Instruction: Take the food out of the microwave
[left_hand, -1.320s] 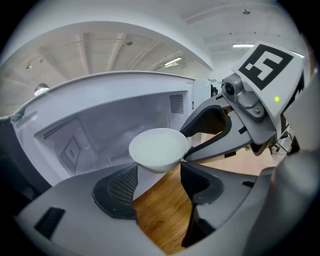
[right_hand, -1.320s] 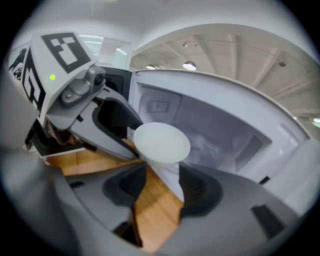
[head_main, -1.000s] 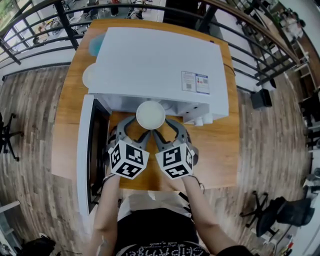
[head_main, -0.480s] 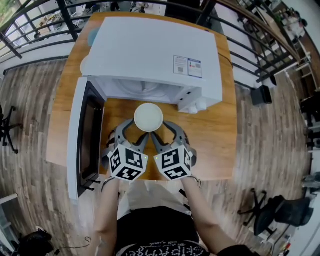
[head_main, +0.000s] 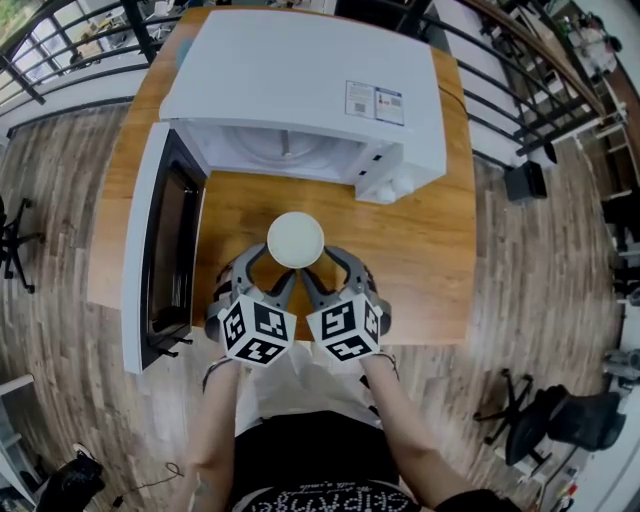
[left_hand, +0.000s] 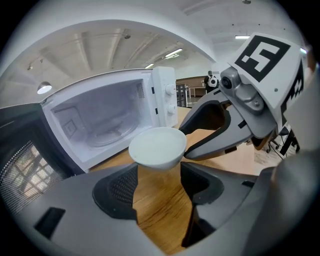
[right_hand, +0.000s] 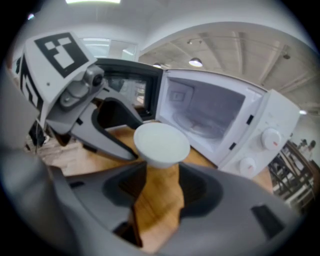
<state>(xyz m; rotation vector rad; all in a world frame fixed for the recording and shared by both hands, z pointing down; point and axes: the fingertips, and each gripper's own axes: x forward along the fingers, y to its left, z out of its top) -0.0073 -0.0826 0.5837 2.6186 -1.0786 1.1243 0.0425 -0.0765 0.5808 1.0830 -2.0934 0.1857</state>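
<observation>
A white bowl (head_main: 296, 240) hangs over the wooden table (head_main: 425, 265), in front of the open white microwave (head_main: 300, 90). My left gripper (head_main: 268, 270) holds it from the left and my right gripper (head_main: 325, 270) from the right, each pair of jaws closed on the bowl's lower part. In the left gripper view the bowl (left_hand: 157, 147) sits at the tips of my left gripper (left_hand: 159, 169), with the right gripper (left_hand: 240, 115) beside it. The right gripper view shows the bowl (right_hand: 161, 144) likewise at my right gripper (right_hand: 161, 169). What is inside the bowl I cannot make out.
The microwave door (head_main: 160, 250) stands swung out to the left, reaching past the table's front edge. Its cavity (left_hand: 100, 120) holds only the glass turntable. The control knobs (right_hand: 270, 137) are on the microwave's right. Black railings (head_main: 520, 90) run behind the table.
Both grippers have drawn back together from the microwave's opening toward the person and sunk a little, carrying the bowl out over the table. The gap between bowl and microwave has grown.
</observation>
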